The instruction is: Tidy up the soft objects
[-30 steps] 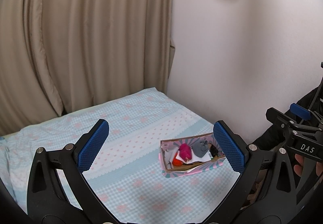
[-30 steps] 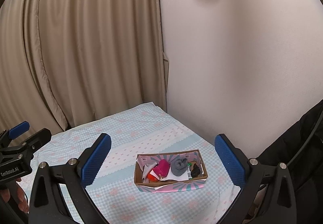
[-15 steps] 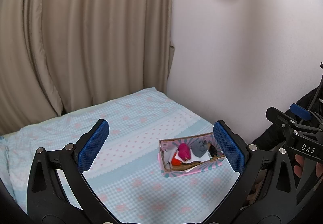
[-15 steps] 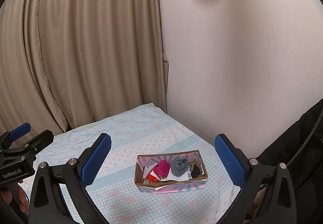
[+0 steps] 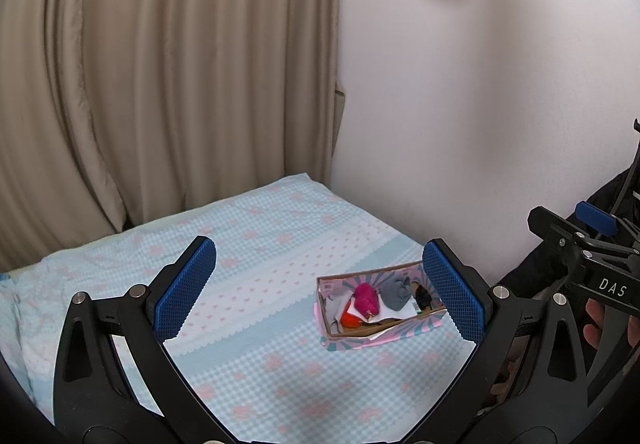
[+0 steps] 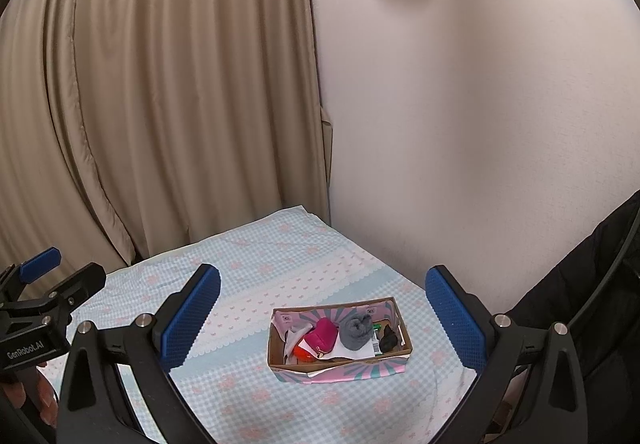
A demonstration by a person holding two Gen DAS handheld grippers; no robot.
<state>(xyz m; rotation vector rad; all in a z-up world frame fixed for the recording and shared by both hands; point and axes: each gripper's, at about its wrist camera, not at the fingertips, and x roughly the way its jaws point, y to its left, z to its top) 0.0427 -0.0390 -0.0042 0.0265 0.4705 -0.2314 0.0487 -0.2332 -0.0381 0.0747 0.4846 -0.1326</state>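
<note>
A small cardboard box point(image 6: 340, 362) with pink and teal sides sits on the bed point(image 6: 256, 276). It holds a magenta pouch point(image 6: 322, 336), a grey rolled sock point(image 6: 356, 330), an orange item point(image 6: 302, 354), a black item point(image 6: 390, 340) and white paper. The box point(image 5: 380, 332) shows in the left wrist view too, with the pouch point(image 5: 366, 298) and sock point(image 5: 396, 292). My left gripper point(image 5: 320, 292) is open and empty, held above the bed, left of the box. My right gripper point(image 6: 324, 324) is open and empty, held above the box.
The bed has a light blue checked cover with pink marks. A beige curtain point(image 6: 160, 104) hangs behind it and a white wall point(image 6: 480, 124) runs along its right side. A black jacket point(image 6: 592, 284) is at the right. The other gripper shows at each view's edge.
Both views have shifted only slightly; the box sits a little lower and nearer in the frames. Both grippers stay open and empty.
</note>
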